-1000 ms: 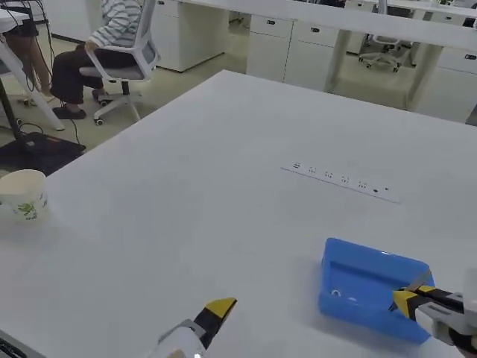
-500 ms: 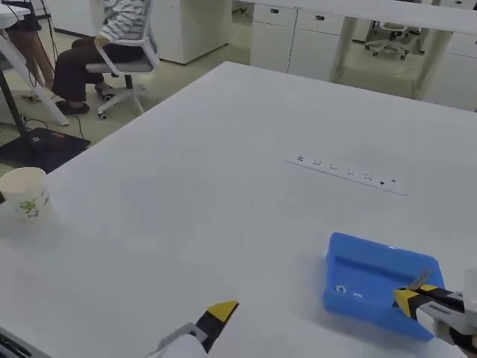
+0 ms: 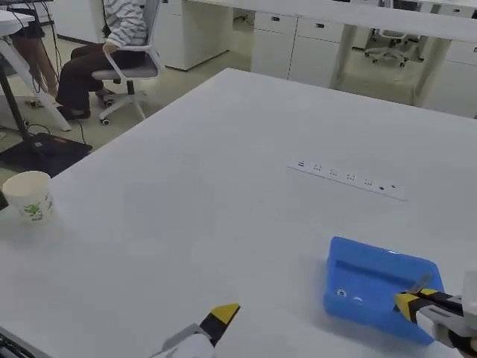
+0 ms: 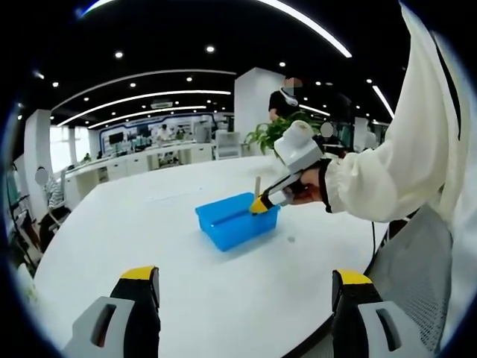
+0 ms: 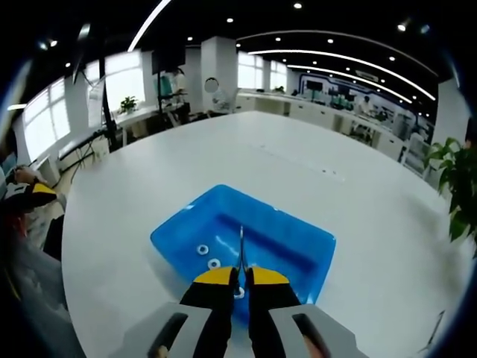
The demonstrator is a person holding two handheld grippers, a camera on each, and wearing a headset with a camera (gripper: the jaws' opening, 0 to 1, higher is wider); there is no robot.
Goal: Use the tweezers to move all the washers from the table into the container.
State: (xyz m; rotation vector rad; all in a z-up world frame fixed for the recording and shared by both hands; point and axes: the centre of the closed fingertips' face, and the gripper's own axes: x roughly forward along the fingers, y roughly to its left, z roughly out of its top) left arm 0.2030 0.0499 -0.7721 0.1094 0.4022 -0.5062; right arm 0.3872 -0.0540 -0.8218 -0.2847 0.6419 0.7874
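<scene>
Because the right gripper (image 5: 240, 277) clamps the tweezers (image 5: 241, 250), their tip hangs over the blue container (image 5: 298, 233), likely for a drop; two washers (image 5: 202, 249) lie inside, at eight o'clock from it. The left gripper (image 4: 244, 276) hangs wide open, unneeded, at six o'clock on the table (image 3: 223, 186).

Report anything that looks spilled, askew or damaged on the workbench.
Nothing stands out: the blue container sits flat on the table, washers lie inside, and the right gripper holds the tweezers straight over it.
</scene>
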